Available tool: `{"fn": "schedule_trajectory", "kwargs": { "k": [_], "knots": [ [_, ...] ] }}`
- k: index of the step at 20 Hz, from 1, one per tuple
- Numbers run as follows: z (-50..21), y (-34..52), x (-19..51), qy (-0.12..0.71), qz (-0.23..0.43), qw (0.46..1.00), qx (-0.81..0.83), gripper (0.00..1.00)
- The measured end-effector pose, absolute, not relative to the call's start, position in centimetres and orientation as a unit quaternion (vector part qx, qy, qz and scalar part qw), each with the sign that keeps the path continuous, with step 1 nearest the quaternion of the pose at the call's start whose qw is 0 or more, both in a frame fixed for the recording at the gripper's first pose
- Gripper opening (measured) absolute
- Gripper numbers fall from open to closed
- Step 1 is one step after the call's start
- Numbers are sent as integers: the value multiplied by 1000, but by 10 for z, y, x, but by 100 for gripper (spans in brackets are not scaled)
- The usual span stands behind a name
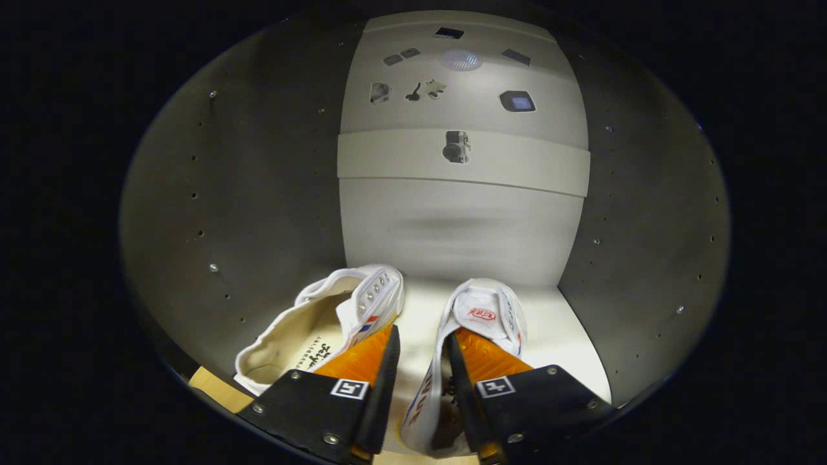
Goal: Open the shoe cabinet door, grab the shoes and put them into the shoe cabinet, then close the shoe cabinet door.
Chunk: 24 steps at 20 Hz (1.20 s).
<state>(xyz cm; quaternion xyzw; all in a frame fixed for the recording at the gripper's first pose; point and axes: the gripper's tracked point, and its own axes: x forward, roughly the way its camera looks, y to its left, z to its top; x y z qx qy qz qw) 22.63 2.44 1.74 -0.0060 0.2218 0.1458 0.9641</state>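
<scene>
Inside the shoe cabinet (258,194) now: 2 white shoes (336,316) sit low in frame on its floor, gripper (423,345) jaws parted, gripping nothing. Best to back straight out without nudging them.

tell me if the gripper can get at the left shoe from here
Probably yes. The gripper is open inside the cabinet, one finger at the left shoe, the other at the right shoe. Nothing blocks it, but it straddles the gap between them and must shift left.
</scene>
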Motion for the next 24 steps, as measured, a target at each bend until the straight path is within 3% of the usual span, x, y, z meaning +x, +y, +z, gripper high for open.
{"fn": "schedule_trajectory", "kwargs": {
  "k": [3, 9, 24],
  "knots": [
    [27, 20, 213, 214, 140, 967, 4, 72],
    [55, 11, 175, 195, 120, 973, 25, 93],
    [115, -24, -29, 188, 60, 980, 13, 93]
  ]
}}
